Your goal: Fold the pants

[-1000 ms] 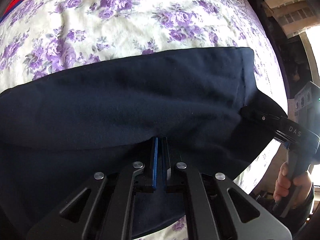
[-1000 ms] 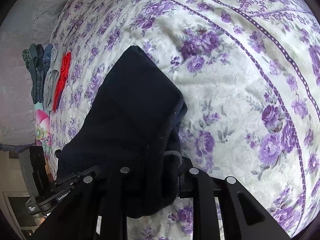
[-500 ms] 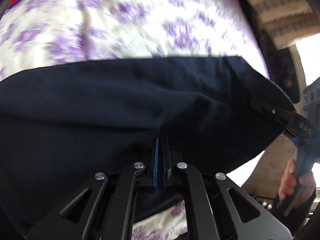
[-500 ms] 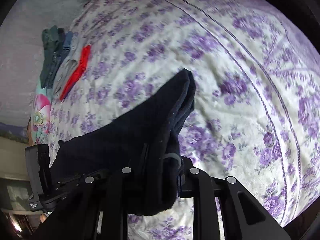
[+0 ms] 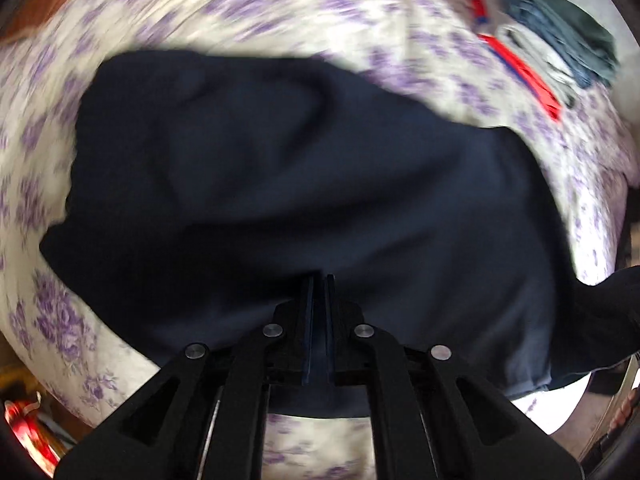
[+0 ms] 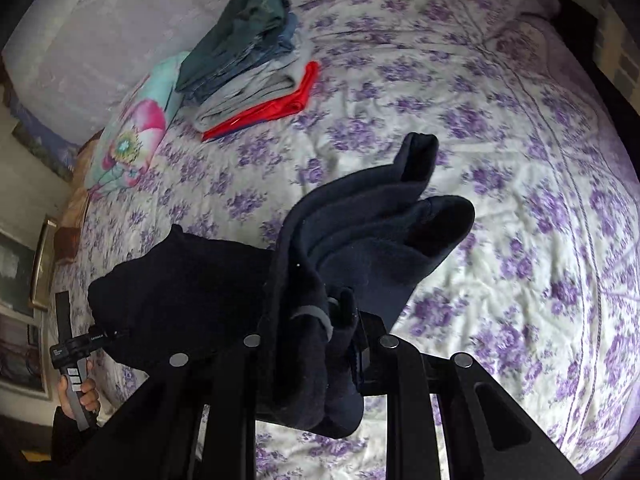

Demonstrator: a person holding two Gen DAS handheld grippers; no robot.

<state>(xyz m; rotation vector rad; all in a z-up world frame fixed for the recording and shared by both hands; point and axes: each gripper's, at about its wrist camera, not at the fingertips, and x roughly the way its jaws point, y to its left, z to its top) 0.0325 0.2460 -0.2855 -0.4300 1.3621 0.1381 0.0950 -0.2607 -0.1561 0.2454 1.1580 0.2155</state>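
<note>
Although half buried in cloth, looks clamped on the pants (image 6: 380, 232) at the right gripper (image 6: 320, 320), with a thick bunch of navy fabric and a grey cord loop wedged between the jaws. At the left gripper (image 5: 319, 280), pinches a thin edge of the same pants between jaws drawn almost together.

Hangs lifted between the two, over the bedspread (image 6: 520, 160) toward its near edge. Sags in the middle and droops forward past the right gripper in two rounded folded ends.

Seems soft, thick and fleece-like. Probably light enough to lift freely, floppy, not slippery, not fragile. Likely to slump and bunch wherever unsupported, so best taken at the outer corners of a folded edge, well apart, and pulled taut before laying down. Worth watching the heavy wad at the right jaws, which could drag the fold crooked.

Further out, toward the far left corner of the bed, a stack of folded clothes (image 6: 248, 60) beside a flowered pillow (image 6: 132, 136). Too blurred in the left view to read finer creases.
</note>
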